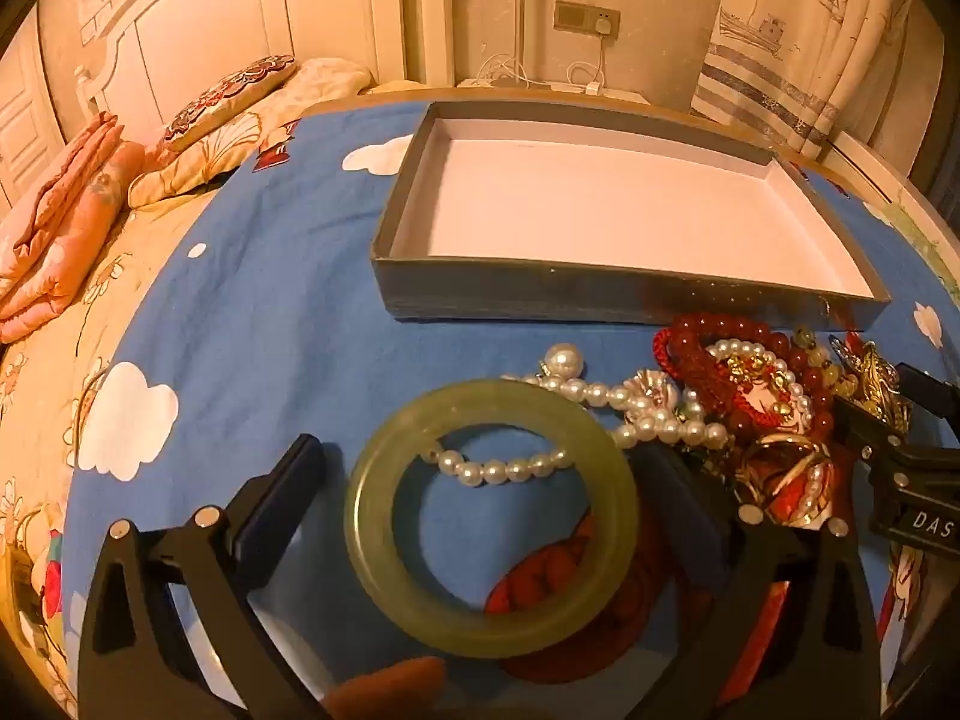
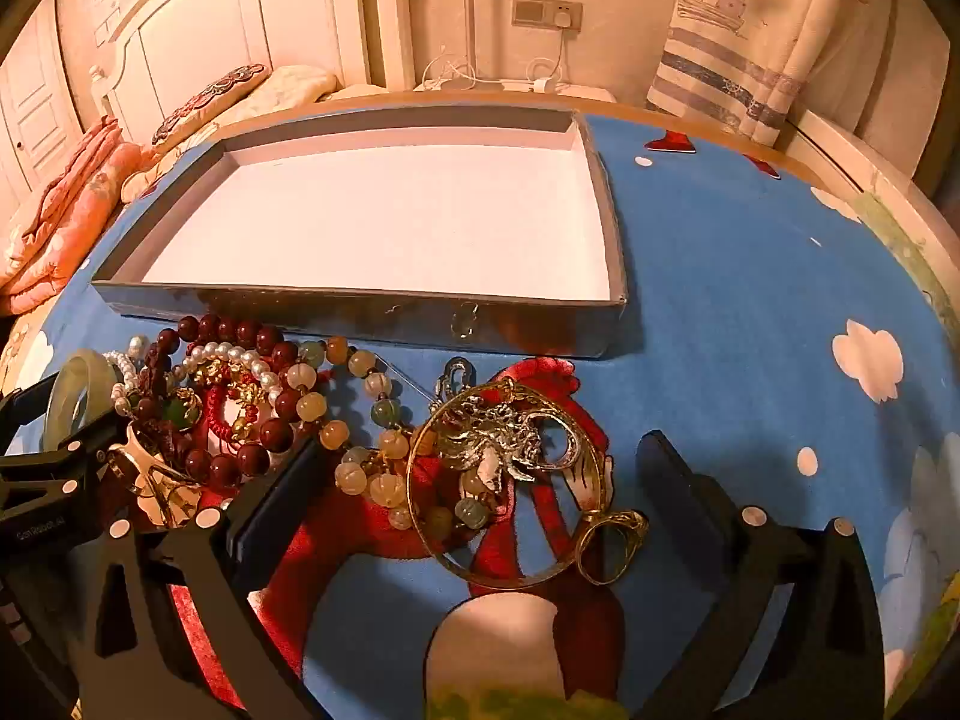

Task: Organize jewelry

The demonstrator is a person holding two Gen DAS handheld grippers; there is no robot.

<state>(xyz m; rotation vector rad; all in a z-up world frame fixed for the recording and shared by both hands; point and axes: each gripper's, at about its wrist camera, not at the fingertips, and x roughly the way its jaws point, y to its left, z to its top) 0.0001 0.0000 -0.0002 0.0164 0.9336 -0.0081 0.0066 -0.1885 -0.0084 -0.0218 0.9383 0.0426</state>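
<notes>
Left wrist view: the left gripper (image 1: 480, 516) stands with its two fingers spread wide on either side of a pale green jade bangle (image 1: 491, 519), which lies flat on the blue cloud-print cloth (image 1: 252, 300); neither finger pad visibly presses the bangle, so nothing is clamped. A white pearl strand (image 1: 624, 414) runs from the jewelry pile across the bangle's far rim and loops inside its opening. To the right of the bangle lies the pile itself, with a dark red bead bracelet (image 1: 744, 336) at its far side, just in front of the near wall of a shallow grey box (image 1: 522, 294) with a white floor. The black body of the right gripper (image 1: 912, 480) enters at the right edge beside the pile; its fingers are hidden there. Right wrist view: the right gripper (image 2: 480, 480) is likewise wide open and holds nothing; between its fingers on the cloth lie a thin gold hoop with an ornate metal pendant (image 2: 504, 438) and, touching the hoop's lower right rim, a gold ring (image 2: 612, 540). A strand of cream and green carved beads (image 2: 360, 420) curves from the pile toward the hoop. The red bead bracelet (image 2: 240, 330) and pearls lie at the left, close against the box's (image 2: 360, 312) near wall. The jade bangle (image 2: 72, 396) shows at the far left, beside the left gripper's black frame (image 2: 54, 480). Bedding (image 2: 72, 204) and a curtain (image 2: 738, 60) fill the background.
</notes>
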